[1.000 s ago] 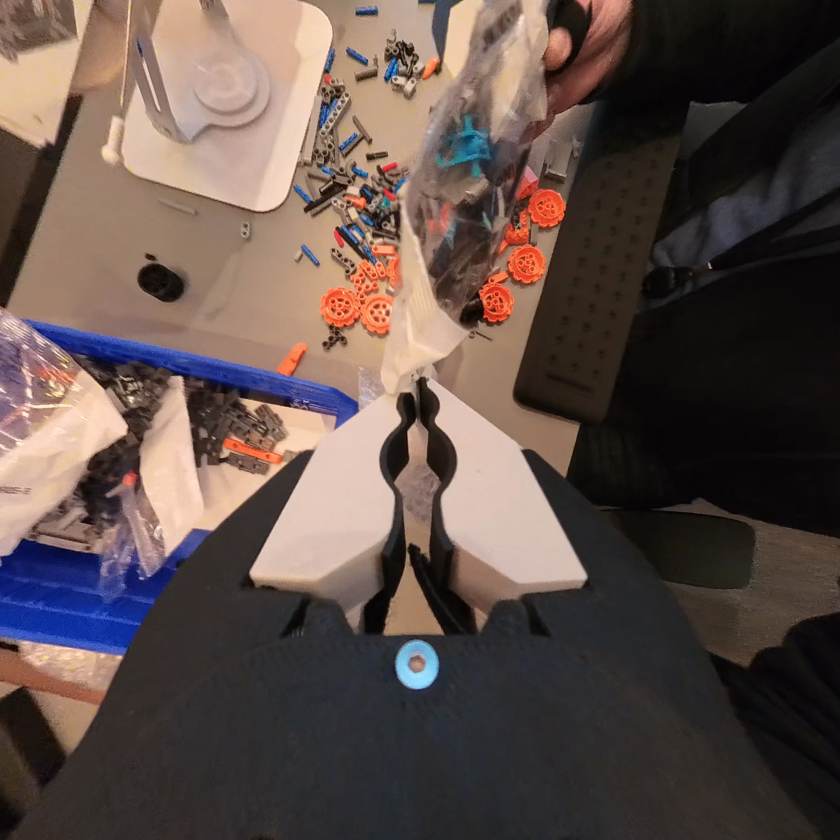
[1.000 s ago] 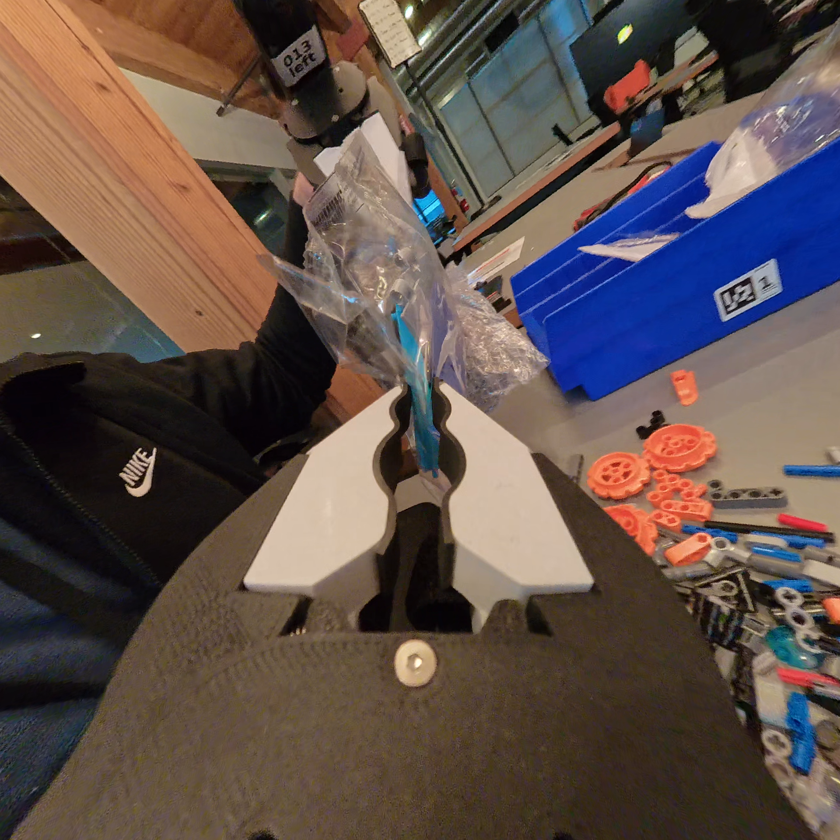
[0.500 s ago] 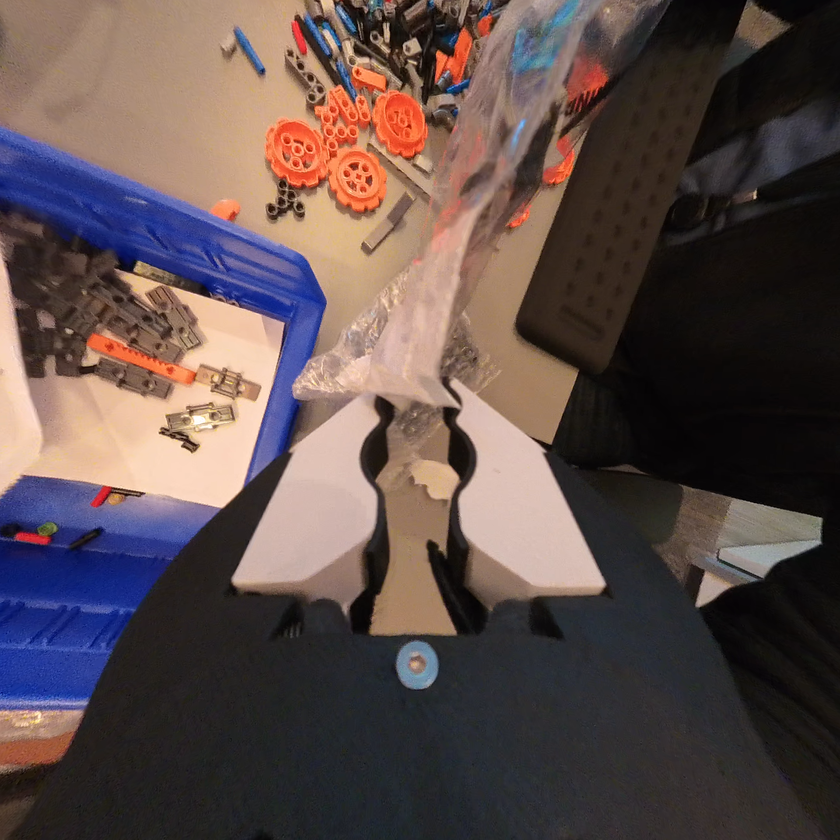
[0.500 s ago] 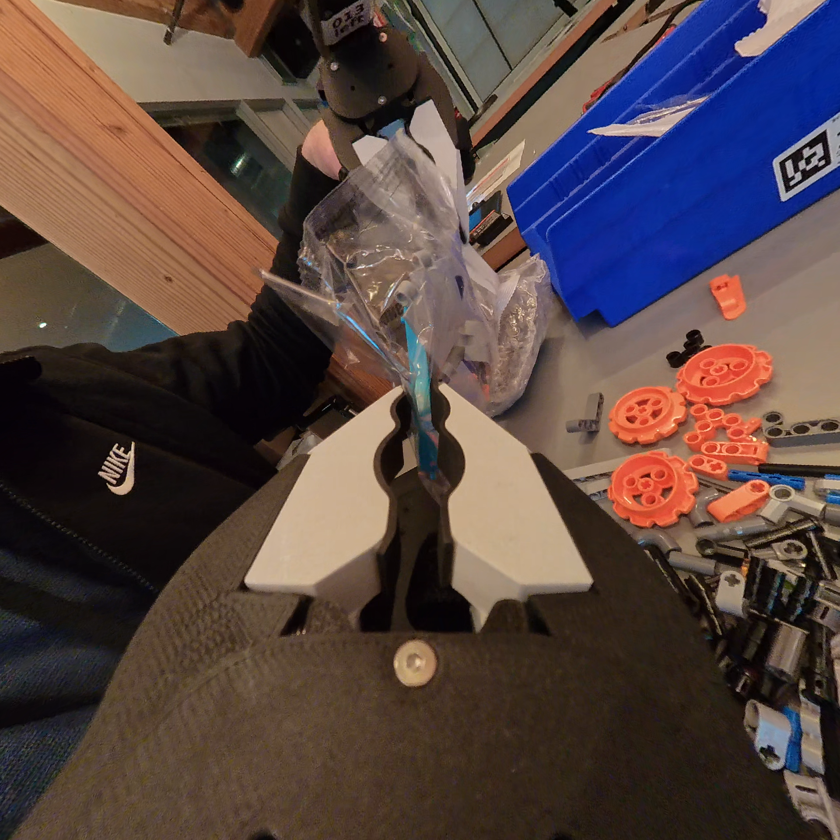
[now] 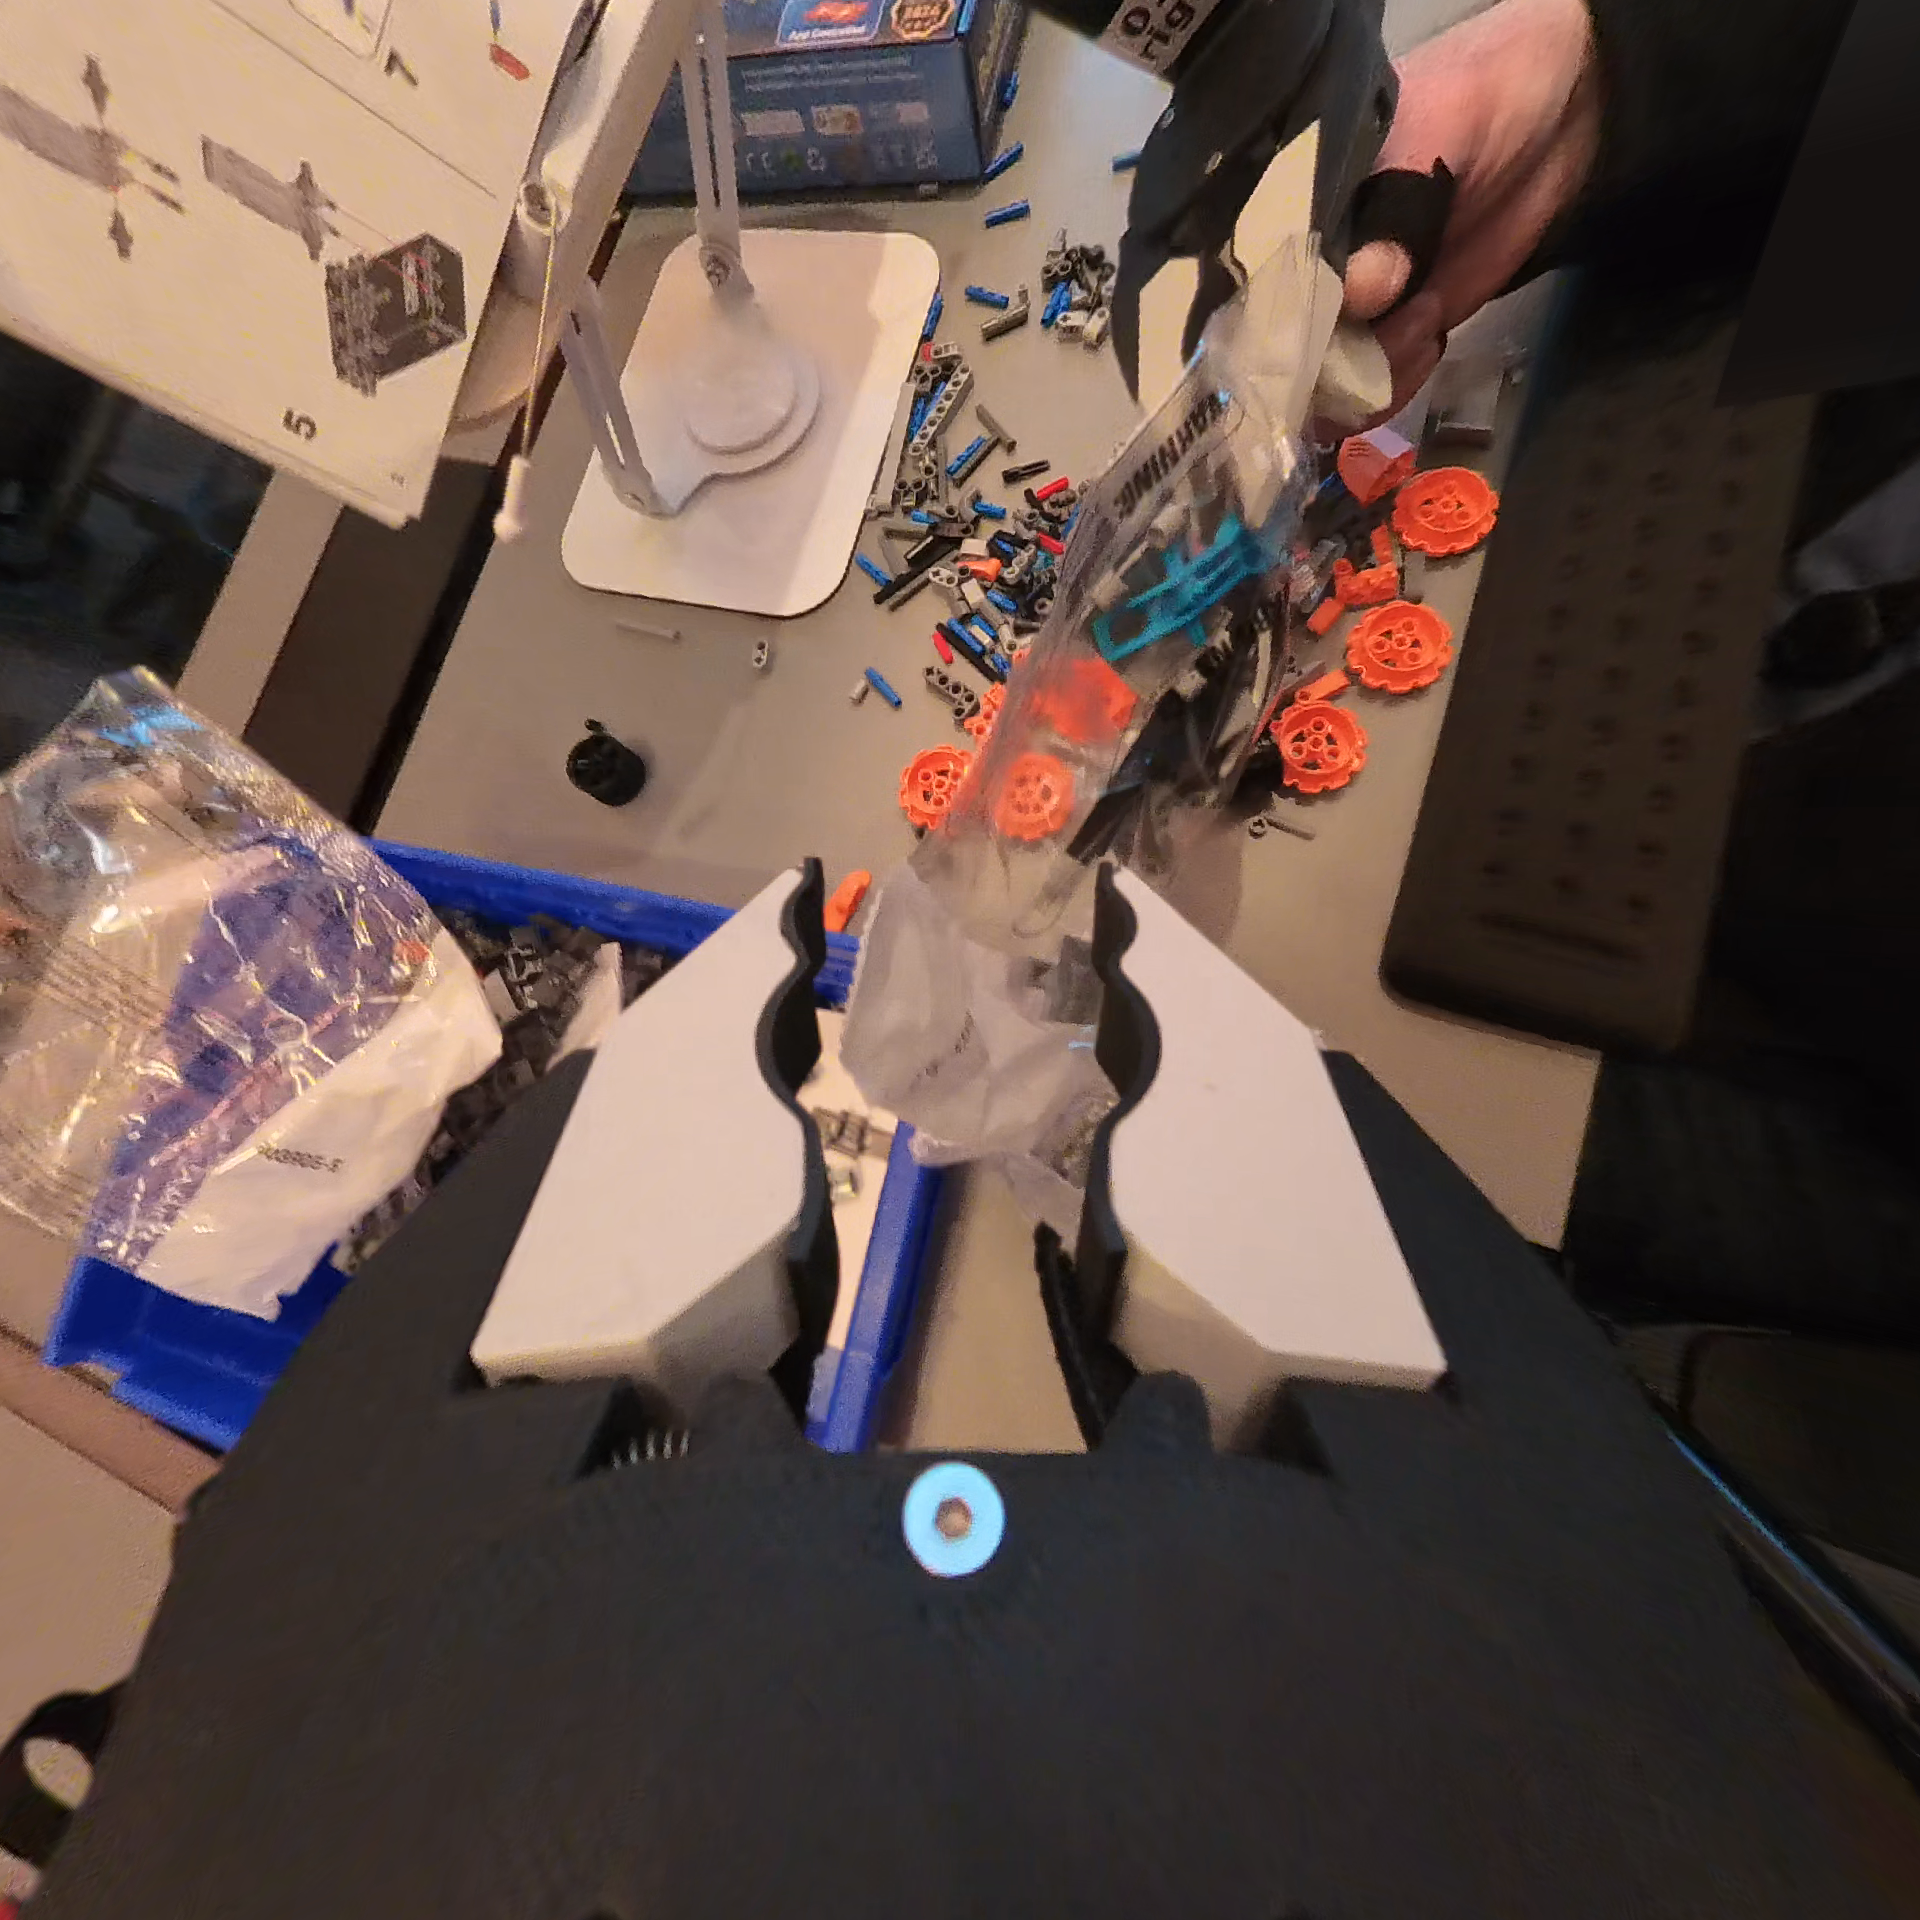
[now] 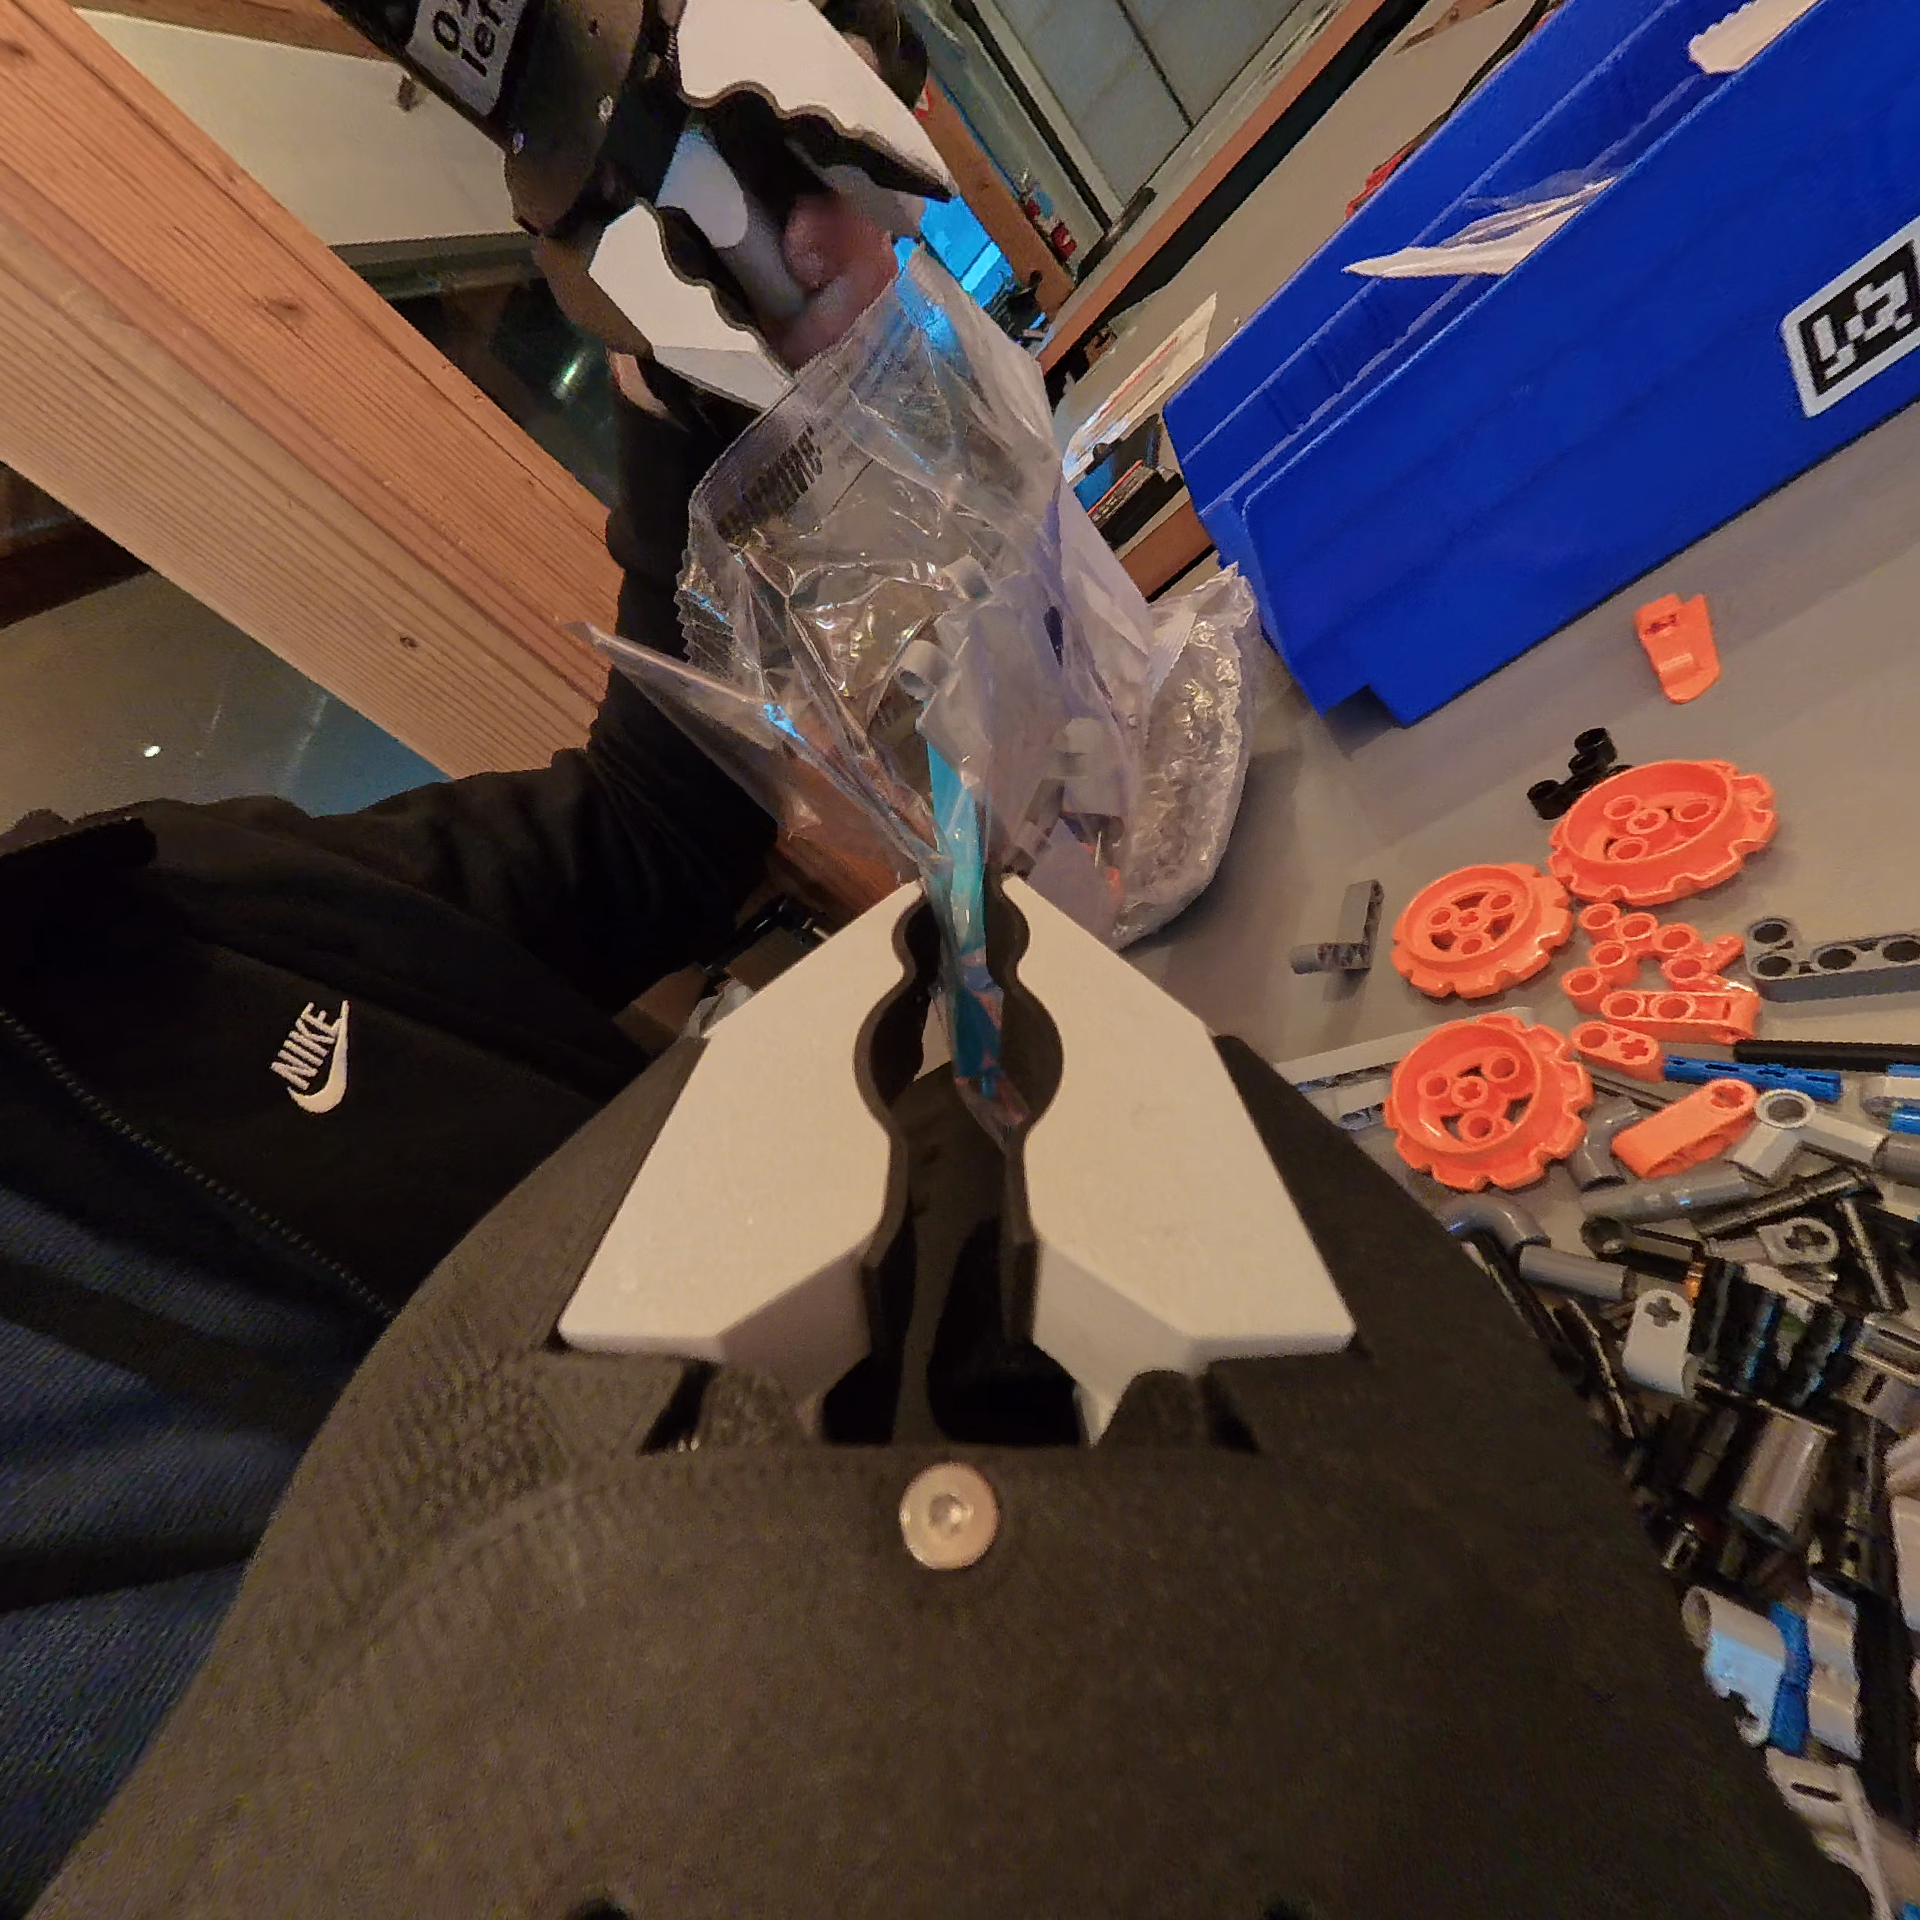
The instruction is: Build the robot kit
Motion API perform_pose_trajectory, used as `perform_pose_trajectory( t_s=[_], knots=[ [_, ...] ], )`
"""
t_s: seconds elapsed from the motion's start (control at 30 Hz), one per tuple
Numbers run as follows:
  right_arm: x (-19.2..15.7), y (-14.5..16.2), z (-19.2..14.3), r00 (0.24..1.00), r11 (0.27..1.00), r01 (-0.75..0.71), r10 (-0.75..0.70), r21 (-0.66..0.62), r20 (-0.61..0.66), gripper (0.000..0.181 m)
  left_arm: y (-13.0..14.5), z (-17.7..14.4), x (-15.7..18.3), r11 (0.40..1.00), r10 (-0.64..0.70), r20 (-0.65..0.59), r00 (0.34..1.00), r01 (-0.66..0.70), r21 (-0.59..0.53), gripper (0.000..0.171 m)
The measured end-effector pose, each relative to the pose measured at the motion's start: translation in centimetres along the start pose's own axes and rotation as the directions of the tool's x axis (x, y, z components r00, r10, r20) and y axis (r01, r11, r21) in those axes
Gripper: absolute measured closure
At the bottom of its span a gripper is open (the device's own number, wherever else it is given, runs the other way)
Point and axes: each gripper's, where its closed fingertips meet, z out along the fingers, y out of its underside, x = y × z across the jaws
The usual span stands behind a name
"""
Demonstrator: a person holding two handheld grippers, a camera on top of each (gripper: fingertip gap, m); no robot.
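Observation:
A clear plastic bag [image 5: 1174,582] with teal, orange and black building pieces hangs tilted above the grey table. My right gripper [image 6: 964,904] is shut on one edge of the bag [image 6: 894,582]; in the left wrist view it [image 5: 1242,281] holds the bag's top from the upper right, with a hand behind it. My left gripper [image 5: 956,894] is open. The bag's crumpled lower end lies loose between its fingers, near the right finger. In the right wrist view the left gripper [image 6: 862,286] is open just above the bag's far end.
A blue bin [image 5: 623,914] with dark pieces and another clear bag [image 5: 208,987] sits at the left. Orange gear wheels [image 5: 1397,644] and a pile of small pieces [image 5: 966,540] lie on the table. A white stand base [image 5: 748,436], an instruction sheet [image 5: 208,208] and a black mat [image 5: 1610,675] surround them. My hands' fingertips stand some 15 cm from each other.
My left gripper was shut on the bag's lower end, then opened wide and let it go. My right gripper stays shut on the bag.

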Motion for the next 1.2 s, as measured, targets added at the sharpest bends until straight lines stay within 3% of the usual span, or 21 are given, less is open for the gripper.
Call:
perform_pose_trajectory(
  t_s=[0.07, 0.17, 0.37, 0.5, 0.6, 0.73, 0.83, 0.93, 1.03, 1.1, 1.17, 1.2],
  knots=[
    [0.1, 0.1, 0.0, 1.0, 1.0, -0.003, 0.003, -0.003, -0.003, 0.175, -0.4, 0.6, -0.8, 1.0, 0.02, 0.045, 0.999, -0.02, 0.004, 0.131],
    [0.3, 0.1, 0.0, 1.0, 1.0, 0.001, -0.001, 0.0, -0.009, 0.175, 0.9, 1.4, -1.2, 0.997, 0.037, 0.04, 0.999, -0.034, -0.067, 0.163],
    [0.4, -0.2, -0.4, 1.0, 1.0, 0.001, -0.001, 0.015, -0.011, 0.174, 1.8, -0.3, -2.3, 0.998, -0.059, 0.016, 0.998, 0.059, 0.008, 0.15],
    [0.6, 0.0, -0.1, 1.0, 1.0, 0.013, -0.013, -0.008, -0.025, 0.174, -1.2, 0.0, -0.8, 0.997, 0.042, 0.034, 0.999, -0.044, 0.062, 0.143],
    [0.6, 0.2, 0.2, 0.997, 0.998, 0.051, -0.054, -0.042, -0.054, 0.174, -2.8, 2.2, 0.5, 0.987, 0.158, 0.04, 0.987, -0.157, -0.028, 0.145],
    [0.7, 0.4, 0.3, 0.991, 0.993, 0.095, -0.1, -0.067, -0.086, 0.173, -2.0, 4.8, 0.8, 0.96, 0.225, 0.006, 0.974, -0.221, -0.17, 0.171],
    [0.6, 0.2, -0.2, 0.973, 0.978, 0.179, -0.192, -0.103, -0.128, 0.142, -1.3, 5.8, 0.5, 0.959, 0.195, -0.024, 0.98, -0.196, -0.203, 0.171],
    [-0.2, -1.5, -1.4, 0.893, 0.919, 0.366, -0.39, -0.143, -0.223, 0.131, -1.4, 6.2, 0.7, 0.962, 0.19, -0.039, 0.981, -0.194, -0.192, 0.171],
    [-1.5, -3.7, -1.9, 0.816, 0.86, 0.49, -0.509, -0.14, -0.273, 0.134, -1.6, 6.4, 1.3, 0.969, 0.173, -0.071, 0.982, -0.183, -0.168, 0.171],
    [-0.6, -4.5, -1.8, 0.734, 0.811, 0.544, -0.585, -0.216, -0.346, 0.144, -1.7, 6.6, 1.7, 0.971, 0.166, -0.092, 0.982, -0.179, -0.16, 0.171],
    [0.1, -4.3, -0.9, 0.669, 0.755, 0.581, -0.655, -0.303, -0.35, 0.175, -1.9, 6.7, 2.0, 0.973, 0.159, -0.101, 0.982, -0.173, -0.15, 0.171],
    [0.5, -4.0, -0.4, 0.648, 0.734, 0.586, -0.679, -0.343, -0.346, 0.179, -2.0, 6.8, 2.3, 0.976, 0.151, -0.112, 0.982, -0.166, -0.141, 0.171]
  ],
)
